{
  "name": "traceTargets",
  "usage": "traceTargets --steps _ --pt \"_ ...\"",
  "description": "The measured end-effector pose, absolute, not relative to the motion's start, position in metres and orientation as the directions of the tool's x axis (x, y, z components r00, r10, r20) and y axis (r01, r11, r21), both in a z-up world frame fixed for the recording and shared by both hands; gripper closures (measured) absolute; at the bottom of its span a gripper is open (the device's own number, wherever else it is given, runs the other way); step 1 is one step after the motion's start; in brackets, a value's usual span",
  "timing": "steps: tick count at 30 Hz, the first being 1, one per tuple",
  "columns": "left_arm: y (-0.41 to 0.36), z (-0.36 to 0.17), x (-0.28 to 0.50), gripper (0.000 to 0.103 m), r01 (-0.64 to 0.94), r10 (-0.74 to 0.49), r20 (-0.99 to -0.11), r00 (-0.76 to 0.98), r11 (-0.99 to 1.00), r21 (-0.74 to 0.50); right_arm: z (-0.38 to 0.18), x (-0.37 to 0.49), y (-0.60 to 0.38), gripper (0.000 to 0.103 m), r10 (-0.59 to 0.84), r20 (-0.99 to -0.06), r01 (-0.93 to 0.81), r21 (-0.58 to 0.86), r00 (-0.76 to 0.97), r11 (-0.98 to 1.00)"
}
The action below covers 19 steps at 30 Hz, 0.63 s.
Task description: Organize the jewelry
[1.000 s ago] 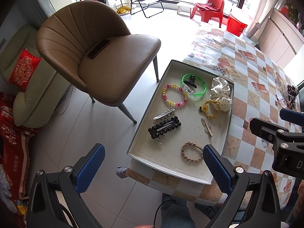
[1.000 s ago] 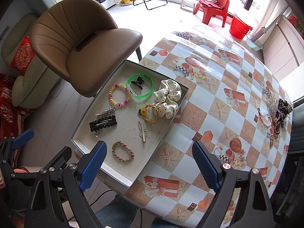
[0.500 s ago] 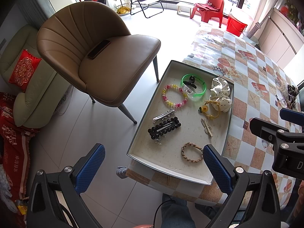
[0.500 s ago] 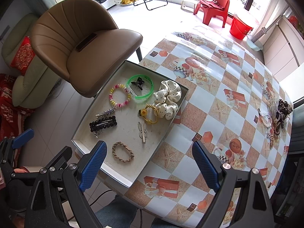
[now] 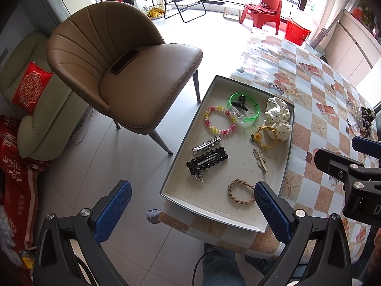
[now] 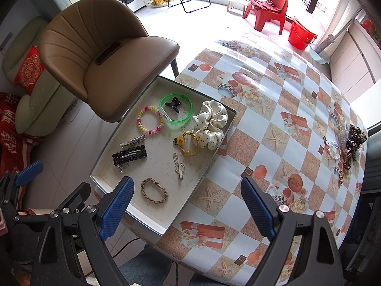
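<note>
A shallow white tray (image 5: 288, 157) (image 6: 202, 178) sits on the table's left edge. In it lie a braided bracelet (image 5: 241, 191) (image 6: 154, 190), a black beaded clip (image 5: 206, 161) (image 6: 129, 155), a silver clip (image 5: 206, 142), a beaded bracelet (image 5: 220, 123) (image 6: 150, 121), a green bangle (image 5: 245, 109) (image 6: 176, 108), a polka-dot scrunchie (image 5: 278, 118) (image 6: 210, 124) and a yellow flower tie (image 5: 263, 138) (image 6: 187, 144). A loose jewelry pile (image 6: 345, 143) lies at the table's far right. My left gripper (image 5: 193, 208) and right gripper (image 6: 188, 206) are open and empty, above the tray's near end.
The table (image 6: 273, 119) has a checkered cloth. A brown chair (image 5: 123, 71) with a phone (image 5: 125, 61) on its seat stands left of the tray. A sofa with a red cushion (image 5: 31, 88) is further left. My knees show under the table edge.
</note>
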<state>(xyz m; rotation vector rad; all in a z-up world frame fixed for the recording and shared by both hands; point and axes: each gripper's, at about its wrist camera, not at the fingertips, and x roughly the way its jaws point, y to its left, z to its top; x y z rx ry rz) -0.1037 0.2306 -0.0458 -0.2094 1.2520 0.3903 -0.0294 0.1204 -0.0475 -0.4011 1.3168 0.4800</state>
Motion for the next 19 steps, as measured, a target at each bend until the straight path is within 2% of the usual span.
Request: traceTargets --steps 19 --pt "0.2373 -0.0454 -0.1041 0.000 -0.410 0.191 -0.948 0.253 0.909 0.074 -0.0476 -0.0297 0.1205 0.010 0.110 -0.978 -0.550 -0.006 0.179 0.835"
